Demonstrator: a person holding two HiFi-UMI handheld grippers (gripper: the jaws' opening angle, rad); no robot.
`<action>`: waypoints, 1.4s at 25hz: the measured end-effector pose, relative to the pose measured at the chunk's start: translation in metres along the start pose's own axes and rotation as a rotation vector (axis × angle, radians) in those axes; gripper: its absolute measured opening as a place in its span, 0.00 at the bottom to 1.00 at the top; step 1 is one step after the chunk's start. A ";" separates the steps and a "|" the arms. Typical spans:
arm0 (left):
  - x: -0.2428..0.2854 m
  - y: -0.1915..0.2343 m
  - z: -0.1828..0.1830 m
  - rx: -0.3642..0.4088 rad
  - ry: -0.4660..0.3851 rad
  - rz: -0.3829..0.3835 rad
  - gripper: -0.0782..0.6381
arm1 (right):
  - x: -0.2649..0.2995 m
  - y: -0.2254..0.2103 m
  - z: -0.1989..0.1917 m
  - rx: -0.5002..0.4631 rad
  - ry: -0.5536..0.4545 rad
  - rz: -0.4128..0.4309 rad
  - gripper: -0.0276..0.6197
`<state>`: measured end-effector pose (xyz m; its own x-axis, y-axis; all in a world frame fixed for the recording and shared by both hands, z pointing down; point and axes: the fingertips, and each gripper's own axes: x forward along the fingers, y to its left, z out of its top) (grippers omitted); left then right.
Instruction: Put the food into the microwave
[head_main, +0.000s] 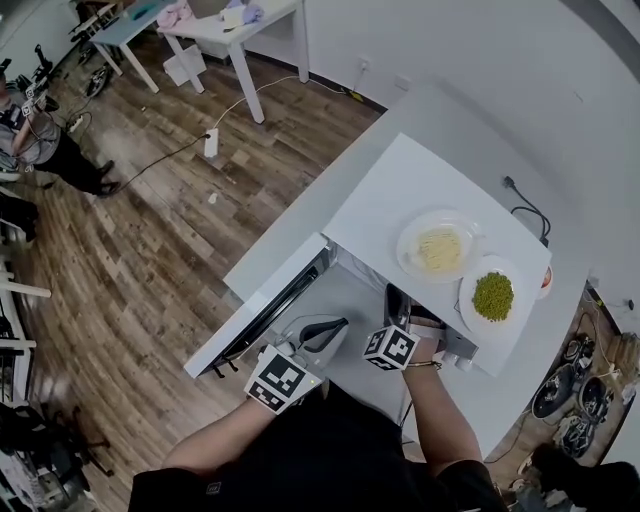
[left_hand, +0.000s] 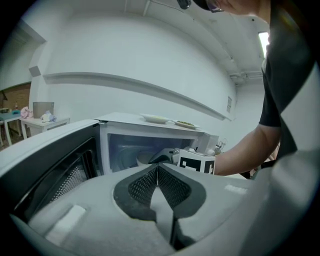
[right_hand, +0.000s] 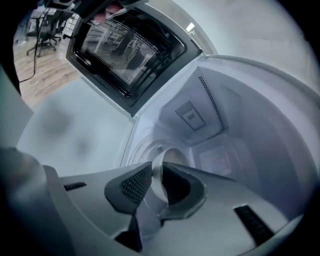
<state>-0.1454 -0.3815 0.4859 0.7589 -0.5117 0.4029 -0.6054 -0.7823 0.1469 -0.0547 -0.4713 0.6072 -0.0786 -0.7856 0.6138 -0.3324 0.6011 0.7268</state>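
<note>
The white microwave stands with its door swung open to the left. My right gripper reaches into the cavity and is shut on the rim of a white dish that sits on the turntable; what the dish holds is hidden. In the left gripper view the same dish shows inside, with the right gripper at it. My left gripper hangs in front of the opening, shut with nothing in it. In the head view the left gripper and right gripper are at the microwave's front.
On top of the microwave lie a plate of noodles and a plate of green peas. A black cable runs behind it. The open door's window stands to the left of my right gripper. Wooden floor and tables lie beyond.
</note>
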 end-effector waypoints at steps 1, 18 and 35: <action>-0.005 0.002 0.001 -0.003 -0.005 0.013 0.13 | -0.002 0.000 0.000 0.011 0.000 0.002 0.16; -0.099 -0.051 -0.002 0.024 -0.114 0.035 0.12 | -0.170 0.010 0.051 0.290 -0.204 -0.034 0.23; -0.115 -0.144 -0.011 0.023 -0.126 -0.102 0.12 | -0.327 0.032 0.034 0.566 -0.380 0.044 0.12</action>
<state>-0.1485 -0.2058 0.4283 0.8412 -0.4686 0.2699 -0.5192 -0.8395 0.1604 -0.0710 -0.2000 0.4191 -0.3932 -0.8214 0.4131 -0.7535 0.5453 0.3672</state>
